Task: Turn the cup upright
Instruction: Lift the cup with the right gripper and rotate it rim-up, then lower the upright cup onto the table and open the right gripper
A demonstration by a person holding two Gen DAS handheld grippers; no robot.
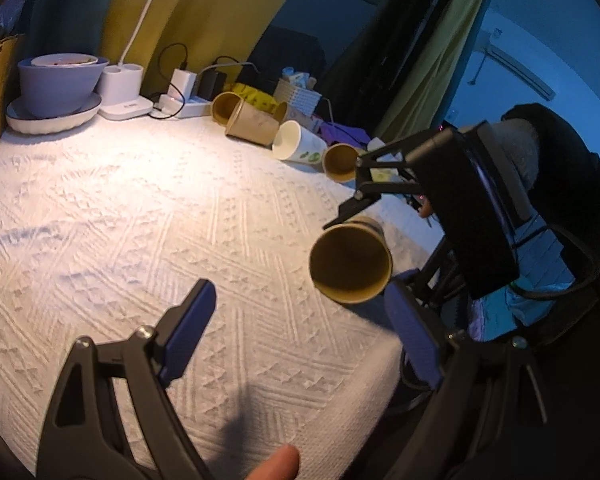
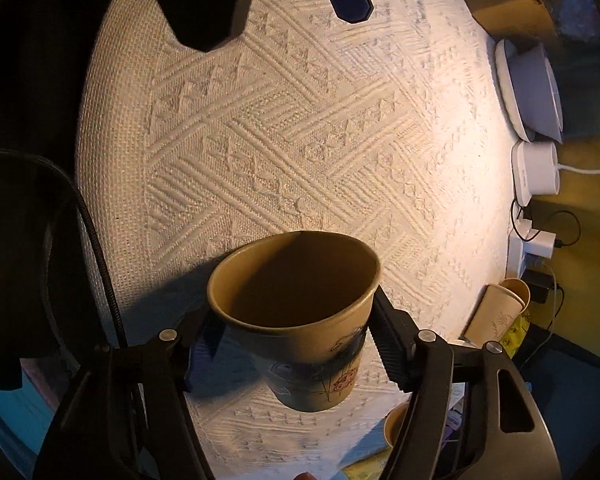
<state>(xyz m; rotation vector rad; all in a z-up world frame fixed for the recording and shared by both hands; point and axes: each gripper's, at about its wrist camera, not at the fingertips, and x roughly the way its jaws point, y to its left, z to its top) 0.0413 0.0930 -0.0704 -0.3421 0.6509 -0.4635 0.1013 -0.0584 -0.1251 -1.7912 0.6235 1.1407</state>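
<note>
The cup is pinched by the right claw and held above the surface, mouth tilted sideways. Uprighting and setting down appear to remain. The left claw is spread, empty.

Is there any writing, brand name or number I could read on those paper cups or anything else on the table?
No readable text anywhere.
The brown paper cup held in the right gripper bears only drawn flowers, no words.
The white cup lying on its side shows green leaf prints, no lettering.
The yellow packet at the back has dark marks, too blurred to read.
</note>
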